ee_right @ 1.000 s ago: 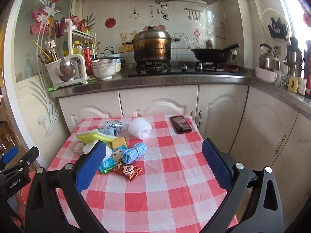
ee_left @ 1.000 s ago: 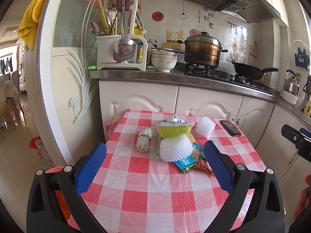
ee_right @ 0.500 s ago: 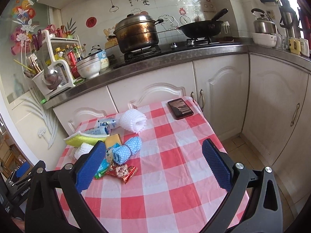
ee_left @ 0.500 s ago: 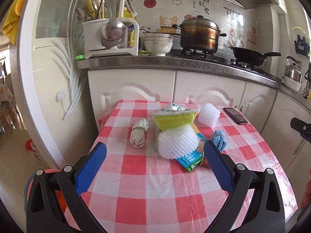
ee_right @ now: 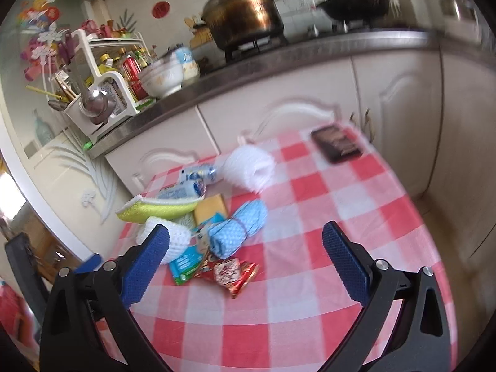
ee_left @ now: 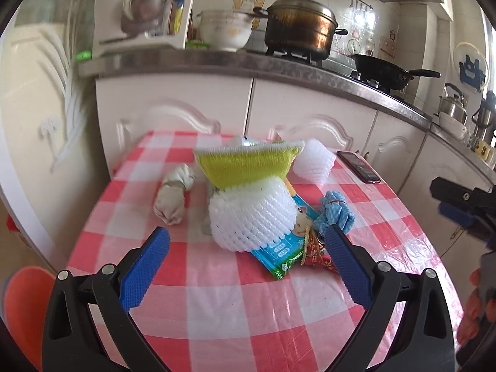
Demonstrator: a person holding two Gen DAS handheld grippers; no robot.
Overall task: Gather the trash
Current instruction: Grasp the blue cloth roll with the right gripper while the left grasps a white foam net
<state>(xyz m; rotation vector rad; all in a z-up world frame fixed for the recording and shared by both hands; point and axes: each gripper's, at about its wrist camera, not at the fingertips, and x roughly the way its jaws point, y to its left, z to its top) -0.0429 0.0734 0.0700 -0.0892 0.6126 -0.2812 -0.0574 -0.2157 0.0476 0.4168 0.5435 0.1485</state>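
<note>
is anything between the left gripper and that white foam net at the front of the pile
Nothing visible. The left gripper is open and the white foam net sits just ahead of its fingers, with only bare checked tablecloth between. The green snack wrapper lies beneath the net's right side, not in the way.

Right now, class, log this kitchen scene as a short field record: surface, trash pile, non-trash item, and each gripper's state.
surface: checked tablecloth
trash pile: white foam net, green snack packet, red wrapper, blue cloth roll
non-trash item: phone, apart from the pile
left gripper: open, empty
right gripper: open, empty
</note>
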